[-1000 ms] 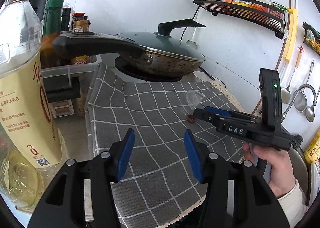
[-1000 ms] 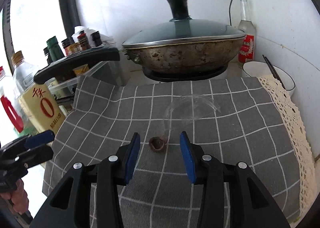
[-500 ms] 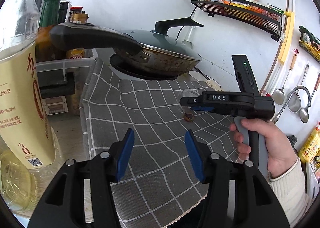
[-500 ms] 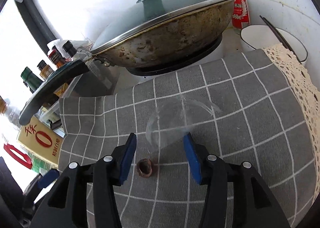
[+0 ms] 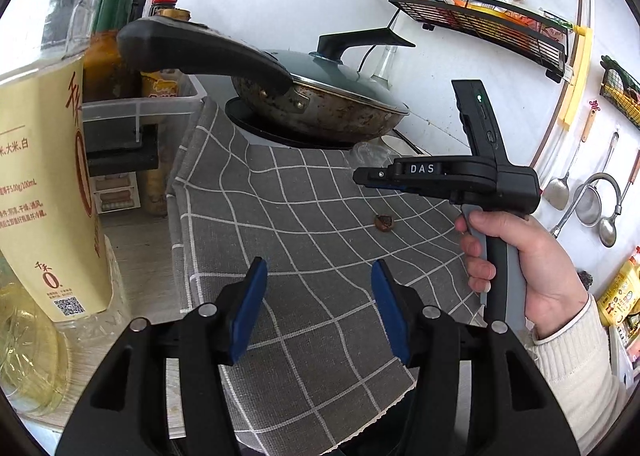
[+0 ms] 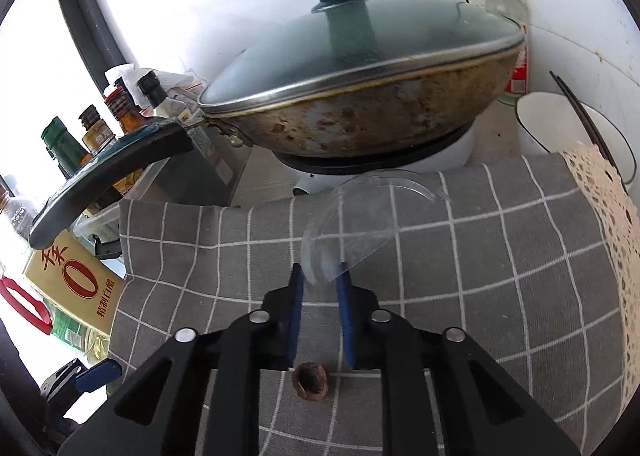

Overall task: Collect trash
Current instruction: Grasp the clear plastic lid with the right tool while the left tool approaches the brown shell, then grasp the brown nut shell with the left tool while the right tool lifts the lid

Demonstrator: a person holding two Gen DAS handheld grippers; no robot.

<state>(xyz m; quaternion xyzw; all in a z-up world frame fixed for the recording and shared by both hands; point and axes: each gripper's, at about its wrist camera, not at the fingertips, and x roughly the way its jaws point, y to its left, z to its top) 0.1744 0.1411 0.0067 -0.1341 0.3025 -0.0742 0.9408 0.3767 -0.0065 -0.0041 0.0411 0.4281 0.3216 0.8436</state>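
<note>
With my right gripper (image 6: 320,288) seemingly clamped on the clear plastic cup (image 6: 360,223), left gripper (image 5: 316,296) agape, lifting comes next.

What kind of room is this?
Most likely a home kitchen: a lidded wok sits on a burner, ladles hang on the wall, and sauce bottles crowd the counter.
</note>
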